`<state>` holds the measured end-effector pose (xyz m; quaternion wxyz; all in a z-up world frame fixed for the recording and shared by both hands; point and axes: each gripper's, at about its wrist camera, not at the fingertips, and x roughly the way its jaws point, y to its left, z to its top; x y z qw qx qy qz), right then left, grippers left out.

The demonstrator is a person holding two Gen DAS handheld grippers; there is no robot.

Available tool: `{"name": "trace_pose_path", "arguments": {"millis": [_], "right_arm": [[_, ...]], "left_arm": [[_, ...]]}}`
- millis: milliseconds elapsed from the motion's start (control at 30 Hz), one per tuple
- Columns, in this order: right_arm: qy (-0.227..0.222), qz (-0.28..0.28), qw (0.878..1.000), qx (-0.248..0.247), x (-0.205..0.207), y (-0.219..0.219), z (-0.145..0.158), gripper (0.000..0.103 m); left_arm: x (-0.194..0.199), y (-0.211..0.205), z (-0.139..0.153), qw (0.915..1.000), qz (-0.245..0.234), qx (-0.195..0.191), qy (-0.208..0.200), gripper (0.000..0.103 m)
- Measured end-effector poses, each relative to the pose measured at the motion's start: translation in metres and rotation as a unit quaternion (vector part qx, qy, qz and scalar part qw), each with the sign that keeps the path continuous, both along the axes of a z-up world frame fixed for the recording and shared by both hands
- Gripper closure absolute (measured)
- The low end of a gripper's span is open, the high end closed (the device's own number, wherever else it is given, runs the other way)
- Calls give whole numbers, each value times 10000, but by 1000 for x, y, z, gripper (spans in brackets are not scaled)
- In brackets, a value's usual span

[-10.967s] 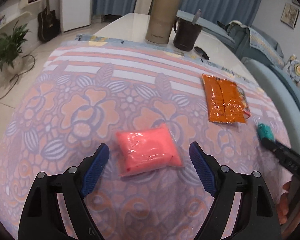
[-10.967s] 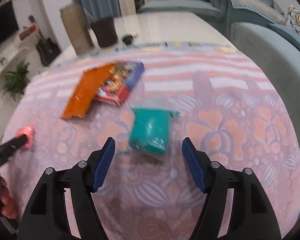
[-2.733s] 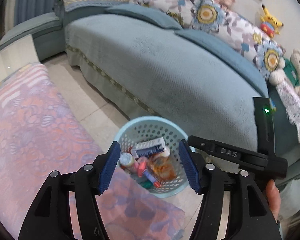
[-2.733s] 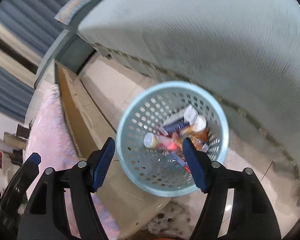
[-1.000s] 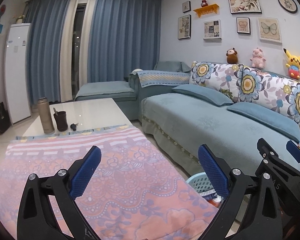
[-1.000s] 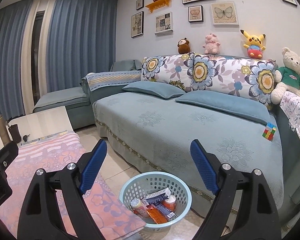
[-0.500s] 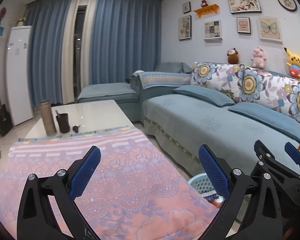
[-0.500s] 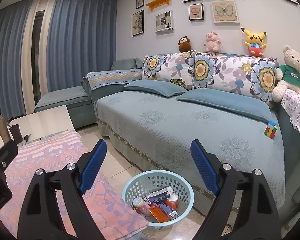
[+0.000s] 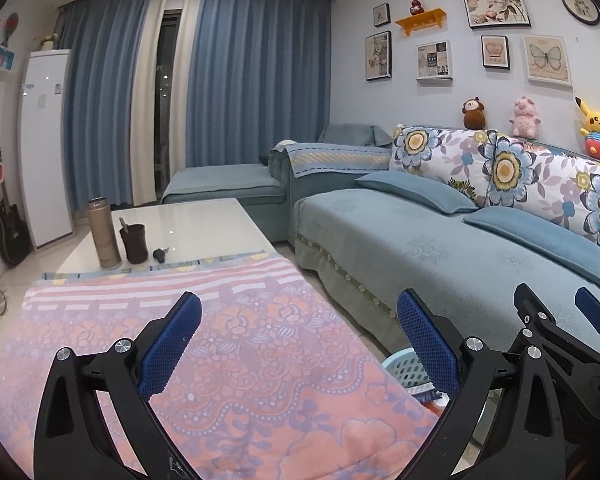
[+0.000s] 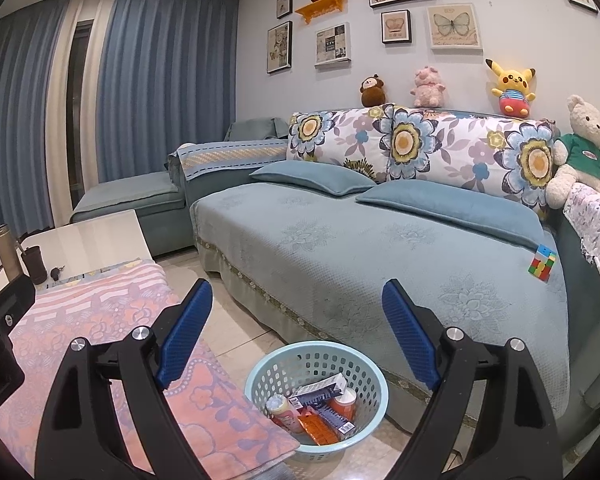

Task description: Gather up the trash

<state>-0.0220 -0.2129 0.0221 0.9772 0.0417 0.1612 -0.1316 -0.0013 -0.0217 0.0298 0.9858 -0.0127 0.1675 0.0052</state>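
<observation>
A light blue perforated basket (image 10: 288, 354) stands on the floor between the table and the sofa. It holds several pieces of trash (image 10: 320, 404): packets, a box and small bottles. My right gripper (image 10: 296, 336) is open and empty, held above and in front of the basket. My left gripper (image 9: 300, 344) is also open and empty, over the pink floral tablecloth (image 9: 240, 344), which has no trash on it. In the left wrist view only part of the basket (image 9: 404, 368) shows behind the right finger, and the right gripper (image 9: 560, 328) shows at the far right.
A blue sofa (image 10: 380, 248) with flowered cushions and plush toys runs behind the basket. On the white table end (image 9: 188, 228) stand a tan flask (image 9: 104, 232), a dark cup (image 9: 134, 242) and keys. A puzzle cube (image 10: 543, 266) lies on the sofa.
Since 2.7 s ago both grippers rose from pointing down into the basket to looking across the room. Over the last second nothing has visibly moved.
</observation>
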Motion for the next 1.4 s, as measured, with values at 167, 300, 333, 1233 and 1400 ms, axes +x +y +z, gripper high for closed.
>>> {"name": "trace_pose_path", "arguments": {"millis": [167, 300, 333, 1233, 1400], "right_arm": [[5, -1, 10000, 8, 0, 0, 0, 21], [37, 19, 10000, 56, 1, -1, -2, 20], [40, 21, 10000, 60, 1, -1, -2, 20], [106, 121, 9997, 179, 4, 0, -6, 20], [105, 135, 9997, 186, 4, 0, -6, 20]], "left_arm": [[1, 1, 0, 10000, -13, -5, 10, 8], [0, 1, 1, 10000, -6, 3, 0, 8], [0, 0, 0, 10000, 6, 5, 0, 8], [2, 11, 3, 9999, 65, -104, 47, 8], [1, 8, 1, 9999, 98, -97, 58, 8]]}}
